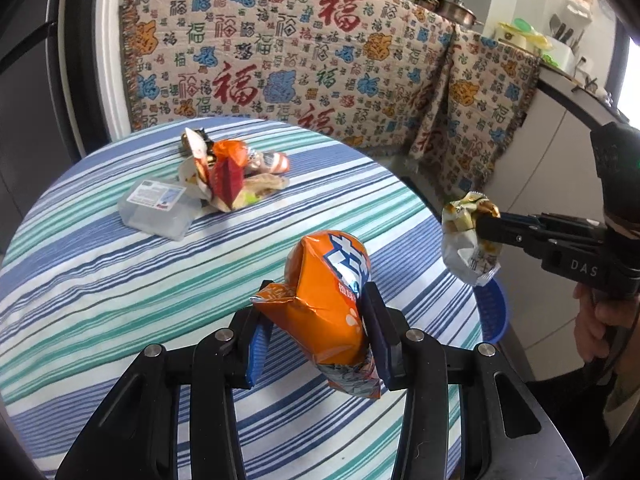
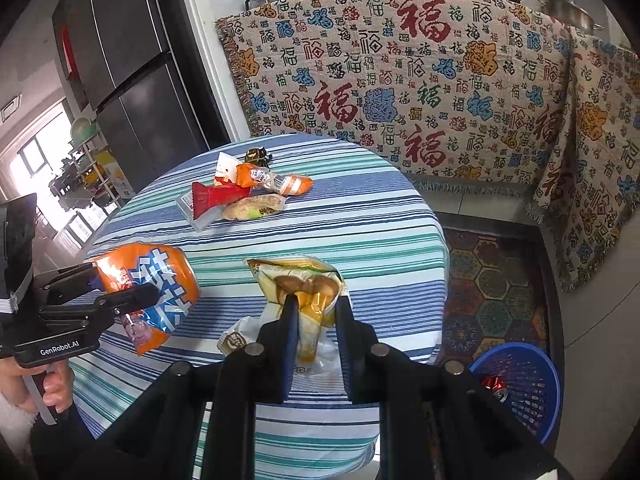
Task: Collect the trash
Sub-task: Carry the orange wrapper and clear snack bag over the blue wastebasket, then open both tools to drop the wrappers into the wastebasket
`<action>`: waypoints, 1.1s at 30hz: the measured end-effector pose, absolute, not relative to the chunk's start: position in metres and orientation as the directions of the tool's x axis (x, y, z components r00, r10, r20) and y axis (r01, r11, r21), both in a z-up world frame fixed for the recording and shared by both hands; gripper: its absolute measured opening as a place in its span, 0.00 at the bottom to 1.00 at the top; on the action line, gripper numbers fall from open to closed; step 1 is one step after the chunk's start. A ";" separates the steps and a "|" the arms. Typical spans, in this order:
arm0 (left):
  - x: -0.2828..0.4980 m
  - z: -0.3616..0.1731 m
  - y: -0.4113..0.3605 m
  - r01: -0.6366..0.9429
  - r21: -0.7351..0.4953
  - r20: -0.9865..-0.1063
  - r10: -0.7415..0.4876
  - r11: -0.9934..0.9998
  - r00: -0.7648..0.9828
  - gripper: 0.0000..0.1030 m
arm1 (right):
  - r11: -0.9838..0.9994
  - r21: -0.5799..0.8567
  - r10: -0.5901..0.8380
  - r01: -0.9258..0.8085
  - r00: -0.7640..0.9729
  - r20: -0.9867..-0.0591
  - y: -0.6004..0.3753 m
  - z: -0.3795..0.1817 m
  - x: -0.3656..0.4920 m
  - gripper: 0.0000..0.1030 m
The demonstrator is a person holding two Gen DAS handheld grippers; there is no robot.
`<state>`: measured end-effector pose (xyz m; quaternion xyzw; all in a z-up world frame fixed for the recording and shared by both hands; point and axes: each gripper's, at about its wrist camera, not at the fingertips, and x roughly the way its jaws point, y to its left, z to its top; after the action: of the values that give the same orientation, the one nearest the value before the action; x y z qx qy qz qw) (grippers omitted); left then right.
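Right now my round tabletop point(image 2: 360, 216), under a cloth striped blue, teal and white, stands close against a hanging blanket point(image 2: 400, 80) printed with red and blue characters; a dark fridge point(image 2: 132, 60) stands to the left of it. My left tool point(image 1: 320, 320) is clamped on an orange snack bag point(image 1: 324, 300), held clear above the cloth, and my right tool point(image 2: 316, 312) is clenched tight on a yellow-and-white wrapper point(image 2: 304, 292), also lifted off the surface. Near the far edge lies the remaining pile of wrappers point(image 2: 248, 192), with a clear plastic box point(image 1: 156, 208) touching it. Only the right wrist view shows the blue basket point(image 2: 532, 376) well, on the floor just beside the tabletop's right edge, with a red can point(image 2: 494, 386) inside and a patterned rug point(image 2: 496, 280) behind it; the left wrist view catches just its rim past the edge. Between the pile and both tools the cloth lies bare.
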<state>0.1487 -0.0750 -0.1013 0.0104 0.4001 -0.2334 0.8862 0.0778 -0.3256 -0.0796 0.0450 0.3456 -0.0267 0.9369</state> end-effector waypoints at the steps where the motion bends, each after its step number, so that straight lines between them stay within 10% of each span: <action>1: 0.150 -0.100 -0.082 0.430 -0.167 -0.714 -0.410 0.887 0.568 0.42 | 0.994 0.067 -0.022 0.086 0.762 -0.647 -0.328 -0.079 0.075 0.18; 33: 0.140 -0.139 -0.382 0.668 -0.288 -0.736 -0.604 0.687 0.304 0.43 | 0.770 0.185 -0.341 0.610 0.640 -0.688 -0.568 -0.113 -0.075 0.18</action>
<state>0.1401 -0.3817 -0.1389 0.0361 0.4389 -0.3942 0.8067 -0.0749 -0.5683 -0.1125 0.2051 0.3275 -0.2697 0.8820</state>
